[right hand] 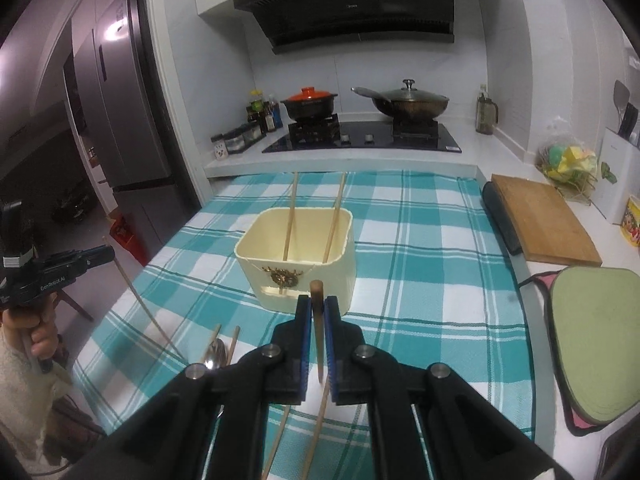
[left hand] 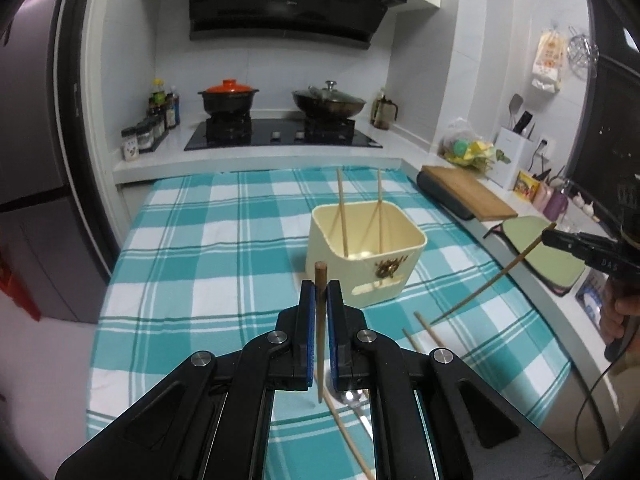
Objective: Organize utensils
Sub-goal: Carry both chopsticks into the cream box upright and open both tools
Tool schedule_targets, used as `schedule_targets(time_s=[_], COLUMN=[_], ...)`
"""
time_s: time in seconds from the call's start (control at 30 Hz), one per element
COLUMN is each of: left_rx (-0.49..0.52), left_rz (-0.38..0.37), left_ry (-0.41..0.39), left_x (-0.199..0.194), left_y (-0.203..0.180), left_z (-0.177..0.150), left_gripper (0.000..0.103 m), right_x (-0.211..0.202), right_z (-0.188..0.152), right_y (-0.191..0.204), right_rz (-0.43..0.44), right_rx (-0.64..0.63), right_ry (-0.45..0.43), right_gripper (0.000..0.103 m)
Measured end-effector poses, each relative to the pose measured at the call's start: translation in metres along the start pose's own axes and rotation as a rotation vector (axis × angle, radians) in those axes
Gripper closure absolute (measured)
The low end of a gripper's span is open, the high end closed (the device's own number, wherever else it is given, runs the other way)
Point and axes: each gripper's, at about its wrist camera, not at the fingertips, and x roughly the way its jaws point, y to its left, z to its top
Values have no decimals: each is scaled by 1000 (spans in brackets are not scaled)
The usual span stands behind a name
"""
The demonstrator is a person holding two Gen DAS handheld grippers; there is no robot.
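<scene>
A cream utensil holder (left hand: 366, 256) (right hand: 296, 264) stands on the teal checked cloth (left hand: 200, 248) with two wooden chopsticks (left hand: 342, 216) leaning inside it. My left gripper (left hand: 320, 286) is shut on a brown chopstick (left hand: 320, 274), held upright above the cloth just in front of the holder. My right gripper (right hand: 318, 302) is shut on another chopstick (right hand: 316, 290) in the same way. Each gripper also shows in the other view, my right gripper (left hand: 550, 237) and my left gripper (right hand: 110, 254), with its stick slanting down. A metal spoon (right hand: 218, 354) and loose chopsticks (right hand: 234, 340) lie on the cloth below.
Behind the cloth is a stove (left hand: 280, 136) with an orange-lidded pot (left hand: 228, 96) and a wok (left hand: 328, 102). A wooden cutting board (right hand: 540, 220) and a green mat (right hand: 596, 336) lie to the right. Spice jars (left hand: 146, 132) and a fridge (right hand: 116, 120) are on the left.
</scene>
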Motion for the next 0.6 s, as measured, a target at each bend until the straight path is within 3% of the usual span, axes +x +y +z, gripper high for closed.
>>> schedule_targets(time_s=[0.23,0.4,0.6], left_rx=[-2,-13,-43], left_rz=[-22,-39,-51], left_ry=[-83,-119,-176], left_x=[-20,-30,-34], left_y=[-14,-16,-14], left_z=[21,41,85], left_gripper=[99,99,99], right_x=[-25,-37,-40], right_z=[13,29,61], right_y=[23,30,34], right_rz=[-24,-28,-29], right_rx=[-51,-67,-76], right_ry=[-121,-156,-184], right_gripper=[97,97,97])
